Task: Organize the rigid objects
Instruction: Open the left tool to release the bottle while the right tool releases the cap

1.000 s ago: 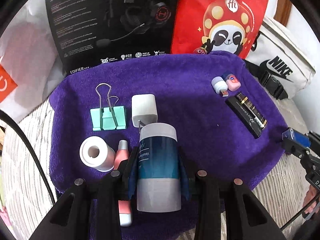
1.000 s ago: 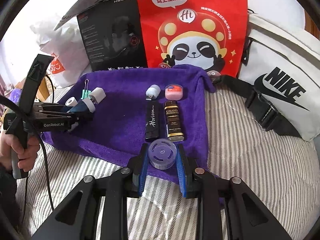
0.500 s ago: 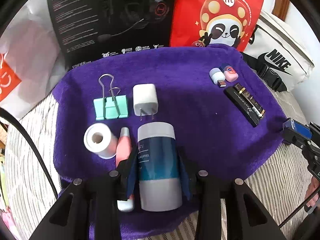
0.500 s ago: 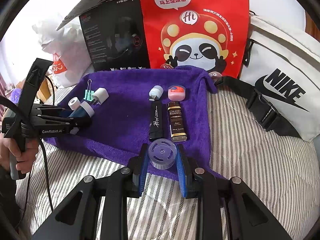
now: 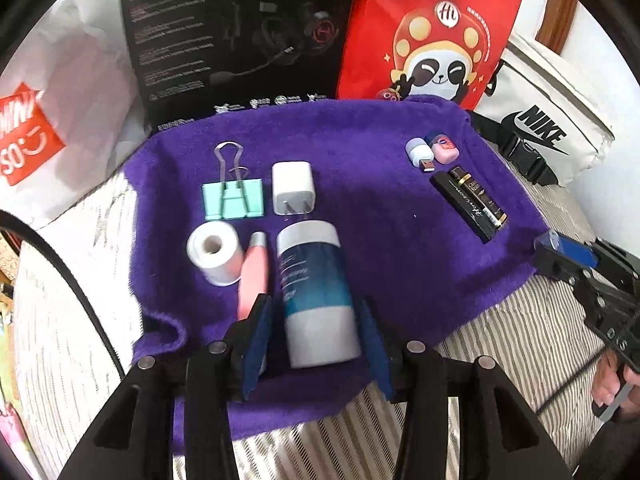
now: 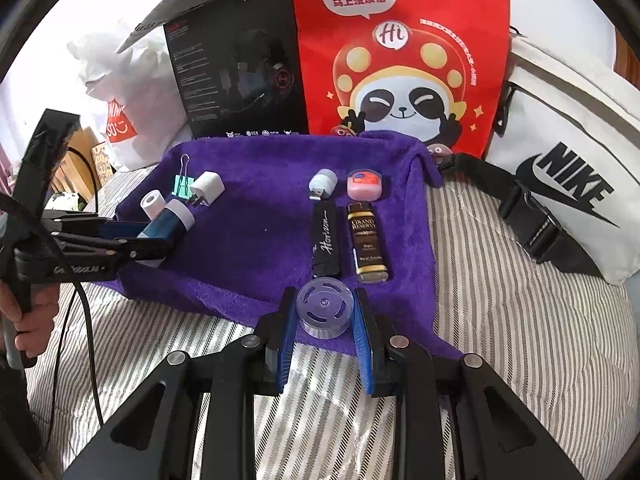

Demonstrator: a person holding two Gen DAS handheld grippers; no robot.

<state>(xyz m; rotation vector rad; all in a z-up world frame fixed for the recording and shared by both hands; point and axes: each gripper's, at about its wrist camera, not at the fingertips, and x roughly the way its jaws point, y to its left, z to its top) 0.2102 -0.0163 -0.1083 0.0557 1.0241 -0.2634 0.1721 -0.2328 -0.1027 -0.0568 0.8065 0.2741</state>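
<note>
My left tongs (image 5: 316, 320) straddle the teal-and-white cylindrical plastic bottle (image 5: 318, 292), which lies on its side on the purple terry towel (image 5: 372, 208) spread over the striped bed; the blue pads sit just beside its lower white band with a sliver of gap on each side, so I read them as released, not clamping. My right tongs (image 6: 325, 316) are clenched on the small translucent round plastic case (image 6: 325, 307), held at the towel's near edge, just below the black Horizon stick (image 6: 326, 238) and the brown-and-gold Grand Reserve tube (image 6: 367, 242). Judgement: the bottle is stiff, probably light to moderate, with a smooth curved wall that may roll or slip; best taken across the white band at mid-body, square to its axis. The case looks rigid, light and thin-walled, so modest pressure across its diameter should do. The pink slim tube (image 5: 252, 276) lies touching or nearly touching the left pad, and could be nudged.
</note>
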